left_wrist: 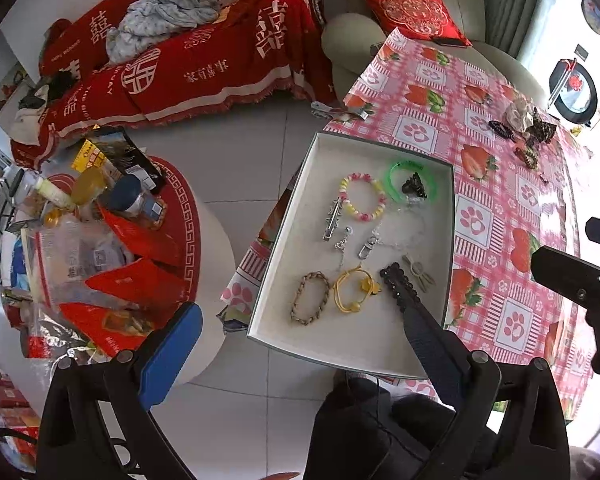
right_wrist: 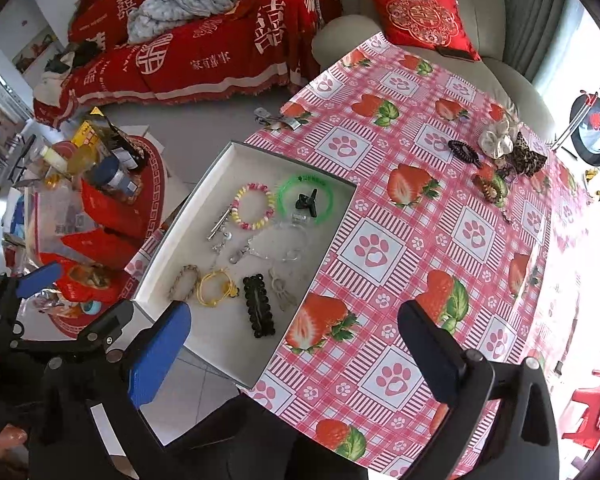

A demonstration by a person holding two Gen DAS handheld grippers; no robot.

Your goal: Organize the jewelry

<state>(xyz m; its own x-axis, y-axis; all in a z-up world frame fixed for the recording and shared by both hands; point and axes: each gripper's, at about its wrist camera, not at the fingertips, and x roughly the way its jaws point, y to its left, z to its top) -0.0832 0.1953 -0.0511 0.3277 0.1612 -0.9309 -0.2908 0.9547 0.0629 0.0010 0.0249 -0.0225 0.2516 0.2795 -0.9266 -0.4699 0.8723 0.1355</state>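
Left wrist: finger pad (left_wrist: 428, 336) covers black clip's (left_wrist: 400, 286) end in tray (left_wrist: 300, 264).

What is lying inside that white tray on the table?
The white tray holds a pink-yellow bead bracelet, green ring, braided bracelet, yellow cord bracelet, black hair clip, and metal clasps. Its near-left corner is hidden behind the right gripper's fingers.

Your right gripper (right_wrist: 296, 344) hangs wide open and empty over the white tray (right_wrist: 220, 344) of bracelets and clips.
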